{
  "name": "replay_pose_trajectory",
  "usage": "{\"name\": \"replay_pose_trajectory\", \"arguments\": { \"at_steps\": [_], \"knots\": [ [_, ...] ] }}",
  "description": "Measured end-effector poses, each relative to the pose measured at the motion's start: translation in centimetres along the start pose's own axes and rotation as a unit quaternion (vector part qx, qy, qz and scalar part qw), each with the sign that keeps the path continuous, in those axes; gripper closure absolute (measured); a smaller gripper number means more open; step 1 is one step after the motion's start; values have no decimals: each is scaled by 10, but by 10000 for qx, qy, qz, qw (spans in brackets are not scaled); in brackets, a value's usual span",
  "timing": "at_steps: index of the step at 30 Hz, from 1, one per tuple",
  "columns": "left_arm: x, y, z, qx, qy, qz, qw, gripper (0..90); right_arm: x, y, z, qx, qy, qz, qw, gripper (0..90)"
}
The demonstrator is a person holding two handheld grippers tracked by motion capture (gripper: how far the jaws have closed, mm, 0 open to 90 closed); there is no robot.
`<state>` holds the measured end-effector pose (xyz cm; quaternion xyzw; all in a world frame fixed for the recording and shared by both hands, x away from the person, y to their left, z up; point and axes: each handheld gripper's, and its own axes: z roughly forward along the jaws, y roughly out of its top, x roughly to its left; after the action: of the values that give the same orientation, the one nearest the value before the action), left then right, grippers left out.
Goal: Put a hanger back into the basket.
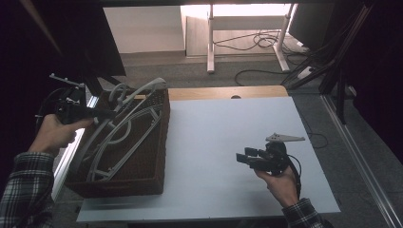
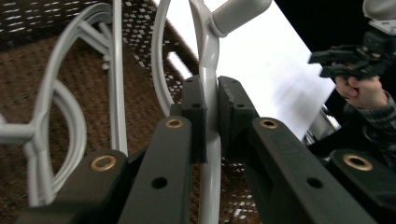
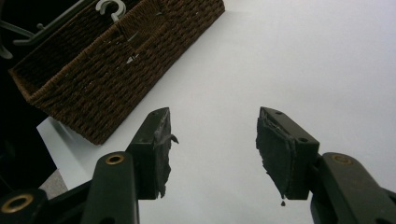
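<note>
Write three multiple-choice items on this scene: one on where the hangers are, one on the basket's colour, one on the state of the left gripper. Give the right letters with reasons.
1. Where do the grey hangers lie?
A. In the basket
B. On the white table top
C. On the floor

2. What colour is the woven basket?
A. White
B. Brown
C. Blue

3. How does the left gripper stand?
A. Open over the bare table
B. Shut on nothing
C. Shut on a hanger bar

Key:
1 A, the high view shows the hangers leaning inside the basket, their ends rising over its far rim.
2 B, its wicker wall is dark brown in the high view and the right gripper view.
3 C, in the left gripper view both pads press on a grey bar that runs between them, while the right gripper is open above the white table.
</note>
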<state>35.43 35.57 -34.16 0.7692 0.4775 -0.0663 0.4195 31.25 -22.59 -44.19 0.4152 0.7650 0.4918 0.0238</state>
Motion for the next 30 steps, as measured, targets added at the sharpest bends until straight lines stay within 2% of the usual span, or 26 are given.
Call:
{"name": "replay_pose_trajectory", "arguments": {
  "at_steps": [3, 12, 18, 21, 25, 26, 27, 28, 29, 30],
  "knots": [
    [11, -8, 4, 7, -50, -121, 9999, 831, 0, 0, 0, 11, -2, 3, 10000, 453],
    [30, -26, 28, 79, -250, -318, 9991, 830, 1, 0, 2, 51, -1, -15, 10000, 453],
    [42, -40, 41, 141, -529, -511, 9972, 829, 0, 0, 2, 72, -10, -2, 10000, 453],
    [47, -46, 45, 280, -547, -608, 9963, 828, 0, 0, 2, 83, -11, -6, 10000, 453],
    [52, -51, 49, 311, -430, -710, 9961, 826, 1, -1, 3, 108, -12, -19, 9999, 453],
    [52, -50, 50, 346, -309, -711, 9964, 826, 1, -1, 4, 116, -11, -19, 9999, 453],
    [52, -50, 52, 330, -151, -701, 9969, 823, 1, -1, 4, 122, -13, -25, 9999, 453],
    [51, -49, 52, 288, 103, -663, 9973, 812, 1, -1, 4, 122, -13, -32, 9999, 453],
    [50, -48, 49, 179, 466, -571, 9971, 778, 1, -1, 4, 124, -14, -38, 9999, 452],
    [49, -48, 45, -2, 701, -568, 9959, 635, 1, -1, 4, 124, -17, -43, 9999, 451]
  ]
}}
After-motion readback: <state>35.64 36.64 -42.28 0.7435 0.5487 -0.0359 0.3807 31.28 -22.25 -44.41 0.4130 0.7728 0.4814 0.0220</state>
